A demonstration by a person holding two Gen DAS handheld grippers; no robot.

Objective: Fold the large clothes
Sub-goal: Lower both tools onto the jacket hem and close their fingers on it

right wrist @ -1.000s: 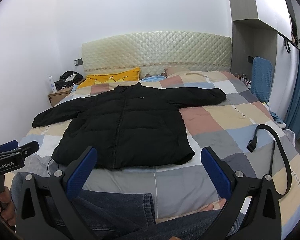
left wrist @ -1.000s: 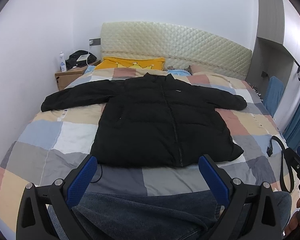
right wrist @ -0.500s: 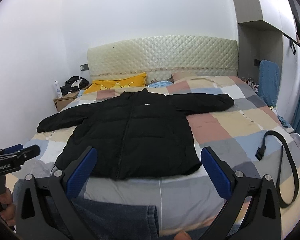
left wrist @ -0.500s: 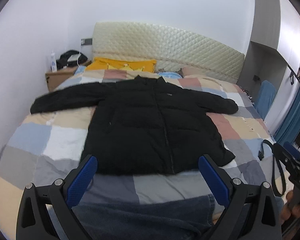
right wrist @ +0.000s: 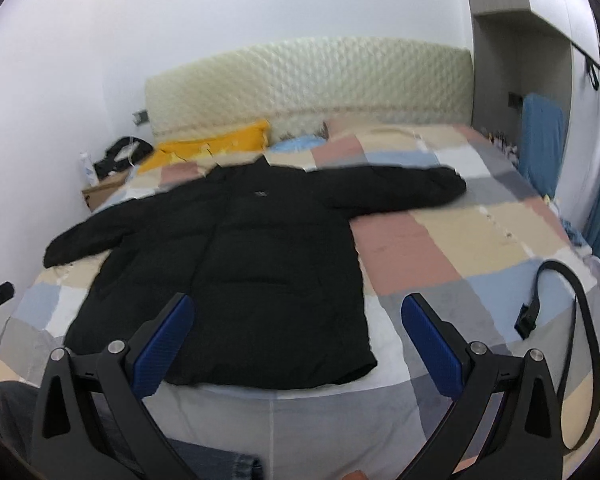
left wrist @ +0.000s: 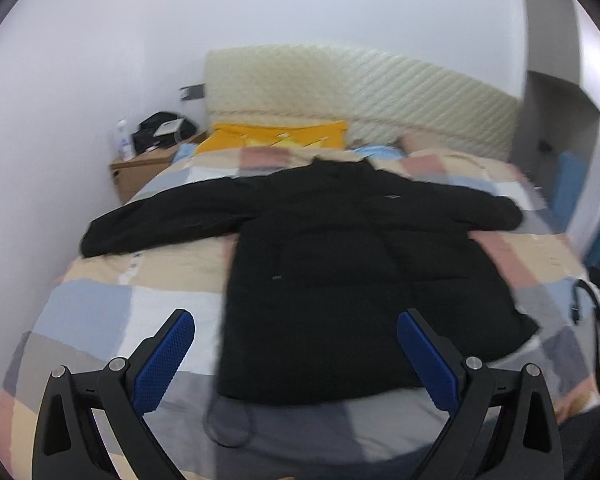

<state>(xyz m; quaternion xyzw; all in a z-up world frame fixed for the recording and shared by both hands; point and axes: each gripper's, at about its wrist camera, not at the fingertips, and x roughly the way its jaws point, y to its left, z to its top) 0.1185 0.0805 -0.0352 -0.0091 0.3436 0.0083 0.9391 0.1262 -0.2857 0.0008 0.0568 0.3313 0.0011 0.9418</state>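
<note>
Left wrist view, left gripper (left wrist: 296,354): two blue pads spread wide, holding nothing, lower frame.
Right gripper (right wrist: 298,342): likewise wide apart, empty.
Jacket (left wrist: 340,264): one, black, flat mid-frame on checked bed (left wrist: 100,312), both sleeves outstretched.
Strap (right wrist: 580,320): one, right edge.
Pillow (left wrist: 276,138): one yellow, farthest.

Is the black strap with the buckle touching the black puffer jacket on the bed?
Apart. The right wrist view shows the black strap lying well right of the black puffer jacket, with bare checked quilt between them.

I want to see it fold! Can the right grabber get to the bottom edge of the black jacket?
Probably yes. The right gripper is open, holds nothing, and the black jacket hem lies flat just ahead, uncovered on the bed.
</note>
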